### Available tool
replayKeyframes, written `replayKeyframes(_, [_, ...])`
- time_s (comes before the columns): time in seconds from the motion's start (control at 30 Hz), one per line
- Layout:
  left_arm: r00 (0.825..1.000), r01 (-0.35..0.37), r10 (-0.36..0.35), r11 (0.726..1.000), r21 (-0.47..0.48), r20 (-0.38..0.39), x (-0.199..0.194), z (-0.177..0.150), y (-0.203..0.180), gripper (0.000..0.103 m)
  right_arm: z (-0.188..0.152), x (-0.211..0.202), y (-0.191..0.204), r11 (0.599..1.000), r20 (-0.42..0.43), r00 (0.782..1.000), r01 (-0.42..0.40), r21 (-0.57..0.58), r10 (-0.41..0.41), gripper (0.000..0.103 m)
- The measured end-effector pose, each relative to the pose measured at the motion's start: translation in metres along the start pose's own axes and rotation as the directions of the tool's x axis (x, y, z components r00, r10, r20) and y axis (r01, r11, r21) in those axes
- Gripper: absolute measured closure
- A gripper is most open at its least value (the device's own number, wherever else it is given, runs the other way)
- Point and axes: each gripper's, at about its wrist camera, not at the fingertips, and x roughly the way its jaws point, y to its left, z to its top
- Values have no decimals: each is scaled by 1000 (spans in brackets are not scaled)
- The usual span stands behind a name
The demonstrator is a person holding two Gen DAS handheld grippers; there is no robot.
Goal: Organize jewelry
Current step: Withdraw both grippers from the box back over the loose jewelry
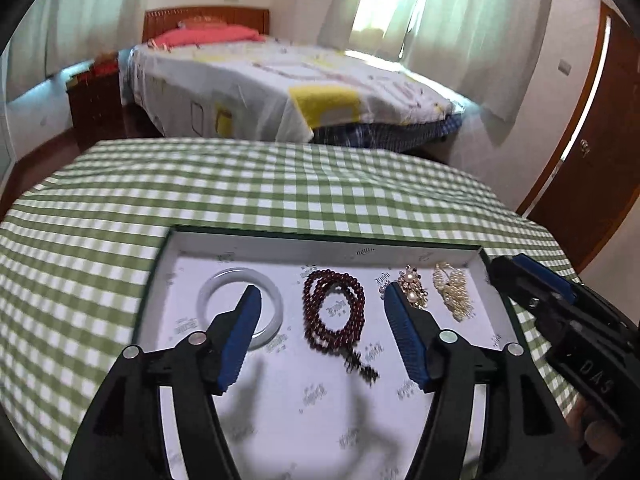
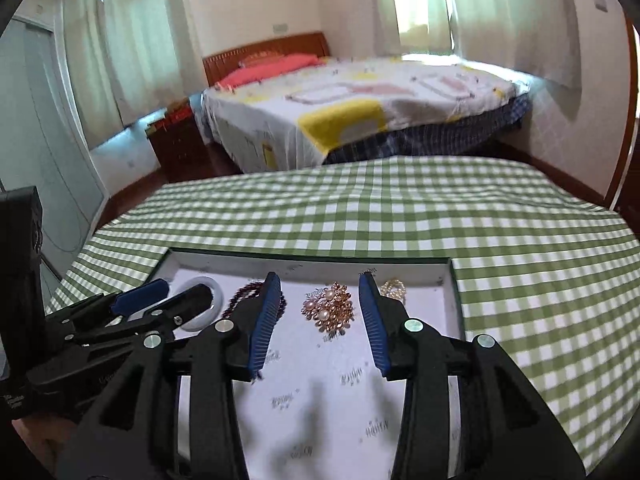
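Observation:
A shallow white-lined box (image 1: 320,246) (image 2: 450,280) lies on the green checked tablecloth. It holds a white bangle (image 1: 268,286) (image 2: 214,290), a dark red bead string (image 1: 334,312) (image 2: 240,300), a gold and pearl brooch (image 1: 414,286) (image 2: 330,306) and a pearl piece (image 1: 452,286) (image 2: 394,288). My left gripper (image 1: 322,300) is open and empty above the box, over the bead string. My right gripper (image 2: 318,292) is open and empty above the brooch; it also shows in the left wrist view (image 1: 516,266).
The checked table (image 1: 280,184) (image 2: 520,240) extends beyond the box on all sides. Behind it stand a bed (image 1: 280,80) (image 2: 360,108), a dark nightstand (image 1: 96,100) and a brown door (image 1: 600,140) at the right.

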Motion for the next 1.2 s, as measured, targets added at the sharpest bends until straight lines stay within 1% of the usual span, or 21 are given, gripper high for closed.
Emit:
replayKeyframes(0.17, [998,-24,25,1000,-14,62,-39,-18,9,36,-20,-36,4,1000,41,999,5,-9,-5,63])
replayKeyframes(0.33, [993,-53,56,998,-32,106,-72,-45,19,35,-52,-62,9,1000,47,999,21,-20,-20,63])
replayKeyframes(0.43, [990,-76,79,997,-32,115,-85,-63,22,35,-75,-71,14,999,39,999,29,-36,-28,63])
replayKeyframes(0.6, [987,-123,126,992,-35,96,-94,-92,30,35,-110,-74,18,999,-12,1000,22,-44,-22,63])
replayKeyframes(0.8, [981,-185,186,982,-22,47,-99,-125,41,35,-141,-69,25,999,-82,997,-3,-51,-1,63])
replayKeyframes(0.9, [979,-200,201,979,-41,16,-99,-136,50,35,-148,-62,30,998,-108,994,-20,-62,13,63])
replayKeyframes(1.0, [977,-212,213,976,-50,4,-100,-142,56,35,-150,-59,35,997,-122,992,-28,-72,19,63])
replayKeyframes(1.2, [976,-218,218,975,-41,-8,-98,-146,59,35,-154,-43,41,995,-163,987,-14,-100,-3,63])
